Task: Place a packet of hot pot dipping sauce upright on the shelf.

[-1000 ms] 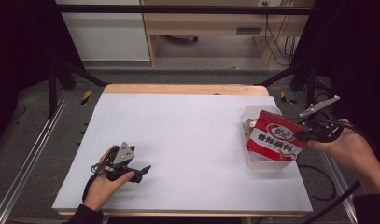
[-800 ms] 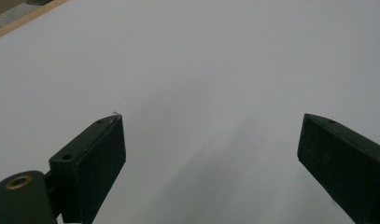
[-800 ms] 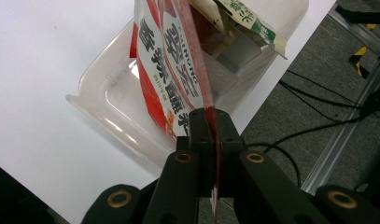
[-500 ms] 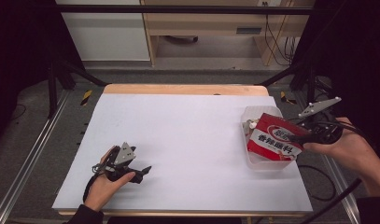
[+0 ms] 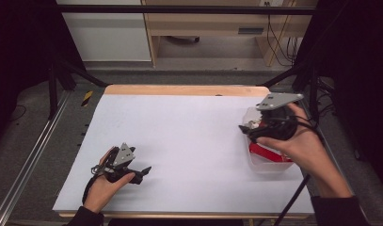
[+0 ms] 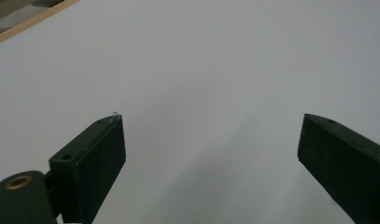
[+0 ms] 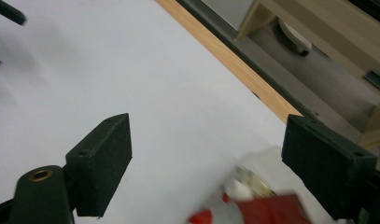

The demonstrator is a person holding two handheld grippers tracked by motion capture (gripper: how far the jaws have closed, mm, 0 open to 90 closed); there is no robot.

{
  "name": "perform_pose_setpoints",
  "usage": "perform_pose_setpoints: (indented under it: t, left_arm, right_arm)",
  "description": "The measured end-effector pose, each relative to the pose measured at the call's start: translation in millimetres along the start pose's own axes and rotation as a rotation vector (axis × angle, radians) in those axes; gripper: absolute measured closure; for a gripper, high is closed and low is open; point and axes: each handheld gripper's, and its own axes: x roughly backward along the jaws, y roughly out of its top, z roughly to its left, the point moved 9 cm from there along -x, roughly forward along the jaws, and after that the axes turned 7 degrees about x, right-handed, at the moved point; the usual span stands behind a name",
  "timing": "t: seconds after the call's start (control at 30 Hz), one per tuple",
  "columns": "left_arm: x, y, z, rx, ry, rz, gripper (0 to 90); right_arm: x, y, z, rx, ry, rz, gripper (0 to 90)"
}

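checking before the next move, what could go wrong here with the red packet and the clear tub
The red packet lies in the clear tub, which sits close to the table's right edge; a knock could push it off. The right gripper, whose jaws have just been opening with nothing between them, hovers over the tub's left side and might clip its rim.

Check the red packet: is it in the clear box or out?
In. The red packet lies inside the clear box; the right gripper has just opened, empty.

Two grippers, one clear container (image 5: 269,162), one red packet (image 5: 267,151) and one white table (image 5: 194,127).
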Motion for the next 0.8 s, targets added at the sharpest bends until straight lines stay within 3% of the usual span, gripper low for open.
perform_pose_setpoints:
  t: [0.13, 0.37, 0.5, 0.57, 0.8]
  left_arm:
    - [1.5, -0.1, 2.9, 0.006, 0.008, -0.005, 7.5]
    - [1.9, -1.1, 5.1, 0.010, 0.014, -0.001, 7.4]
    - [2.0, -1.1, 5.7, 0.013, 0.015, -0.004, 7.1]
    - [1.8, -1.3, 5.9, 0.014, 0.014, -0.003, 6.8]
    - [0.3, -2.2, 5.6, 0.009, 0.005, -0.001, 5.5]
  right_arm:
    - [-27.3, 10.2, 33.0, 0.010, 0.044, -0.035, 15.1]
    - [-79.7, -11.6, 81.9, -0.042, 0.118, -0.032, 12.6]
    - [-97.6, -24.8, 96.3, -0.045, 0.120, -0.008, 11.3]
    - [-109.3, -31.1, 106.7, -0.088, 0.136, -0.032, 11.0]
    - [-130.8, -43.2, 128.2, -0.093, 0.132, -0.044, 9.3]
